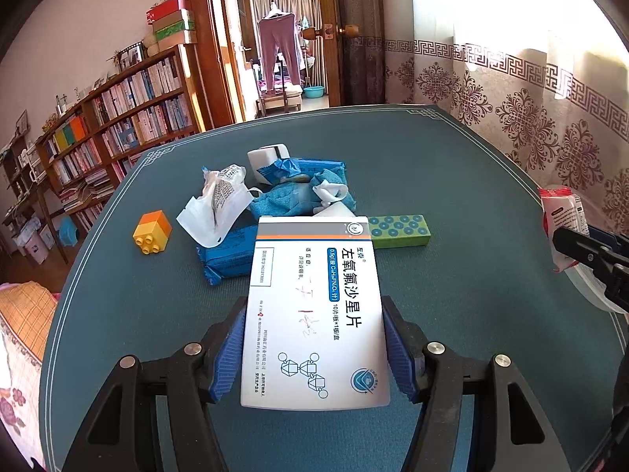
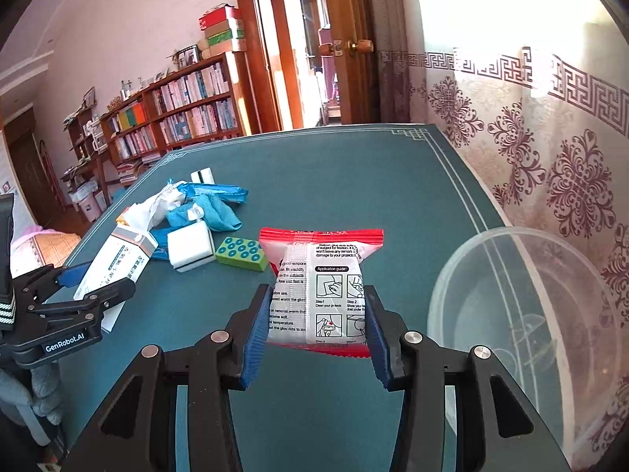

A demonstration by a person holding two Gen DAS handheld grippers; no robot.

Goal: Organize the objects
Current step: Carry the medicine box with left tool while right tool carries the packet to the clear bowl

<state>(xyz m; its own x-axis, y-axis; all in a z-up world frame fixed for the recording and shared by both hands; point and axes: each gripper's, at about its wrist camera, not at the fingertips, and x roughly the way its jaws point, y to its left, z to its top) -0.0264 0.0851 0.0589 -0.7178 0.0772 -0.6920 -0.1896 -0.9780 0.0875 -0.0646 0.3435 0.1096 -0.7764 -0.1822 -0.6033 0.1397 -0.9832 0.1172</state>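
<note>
My left gripper (image 1: 314, 330) is shut on a white medicine box (image 1: 314, 306) with blue Chinese print, held above the green table mat (image 1: 452, 181). The box also shows in the right wrist view (image 2: 114, 267). My right gripper (image 2: 318, 314) is shut on a red-edged clear packet (image 2: 322, 287) with printed instructions; it shows at the right edge of the left wrist view (image 1: 566, 220). A clear plastic bowl (image 2: 523, 314) sits to the right of the right gripper.
A pile lies mid-table: a yellow-orange block (image 1: 152, 232), a white plastic bag (image 1: 216, 204), blue packets (image 1: 226, 255), a blue cloth (image 1: 298, 192), a white block (image 2: 191, 251), a green dotted block (image 1: 397, 230). A patterned curtain (image 2: 550, 149) hangs right; bookshelves (image 1: 118, 133) stand left.
</note>
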